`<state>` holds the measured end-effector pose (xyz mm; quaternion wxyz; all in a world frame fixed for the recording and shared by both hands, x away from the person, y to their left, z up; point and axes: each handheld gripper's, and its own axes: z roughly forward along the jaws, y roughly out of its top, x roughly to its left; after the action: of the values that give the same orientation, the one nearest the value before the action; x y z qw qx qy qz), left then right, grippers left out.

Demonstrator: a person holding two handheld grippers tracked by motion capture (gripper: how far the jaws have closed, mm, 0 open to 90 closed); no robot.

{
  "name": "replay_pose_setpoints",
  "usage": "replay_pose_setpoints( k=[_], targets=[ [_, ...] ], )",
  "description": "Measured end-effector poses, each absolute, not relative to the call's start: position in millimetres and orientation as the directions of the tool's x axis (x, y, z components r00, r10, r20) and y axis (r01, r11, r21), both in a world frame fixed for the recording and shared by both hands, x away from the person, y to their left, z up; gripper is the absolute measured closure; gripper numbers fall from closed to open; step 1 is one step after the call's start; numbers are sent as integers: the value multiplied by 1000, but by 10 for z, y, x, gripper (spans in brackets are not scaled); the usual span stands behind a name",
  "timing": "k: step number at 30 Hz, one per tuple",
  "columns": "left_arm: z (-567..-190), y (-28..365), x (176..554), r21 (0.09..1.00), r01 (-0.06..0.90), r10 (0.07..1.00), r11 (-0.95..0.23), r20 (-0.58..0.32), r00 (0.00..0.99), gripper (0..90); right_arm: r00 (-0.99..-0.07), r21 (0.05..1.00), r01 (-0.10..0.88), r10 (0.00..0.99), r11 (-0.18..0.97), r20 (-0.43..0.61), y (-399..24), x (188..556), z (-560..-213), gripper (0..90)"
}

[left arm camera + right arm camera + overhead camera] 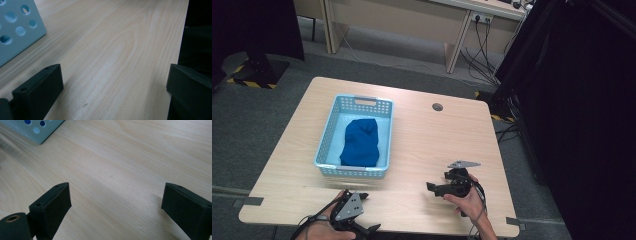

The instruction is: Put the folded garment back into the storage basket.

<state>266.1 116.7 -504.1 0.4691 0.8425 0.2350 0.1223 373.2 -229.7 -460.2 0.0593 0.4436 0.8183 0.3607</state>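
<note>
I am holding the left gripper (357, 212) at the desk's (422, 130) near edge and the right gripper (447, 187) toward its near right corner, both with fingers spread wide and gripping nothing. The blue cloth (360, 142) is lying inside the basket (332, 130) toward the left edge; placement appears finished, with nothing evidently left.

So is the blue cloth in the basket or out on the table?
In: the blue cloth lies bunched on the basket floor, inside its walls.
</note>
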Motion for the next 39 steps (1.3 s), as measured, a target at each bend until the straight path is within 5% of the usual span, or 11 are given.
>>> replay_pose_setpoints(
  k=[39],
  targets=[
    [-5041,1167,2661,848,281,511,-449,-15,860,0,-590,644,690,772,330,237,-2422,3531,-4650,93]
  ],
)
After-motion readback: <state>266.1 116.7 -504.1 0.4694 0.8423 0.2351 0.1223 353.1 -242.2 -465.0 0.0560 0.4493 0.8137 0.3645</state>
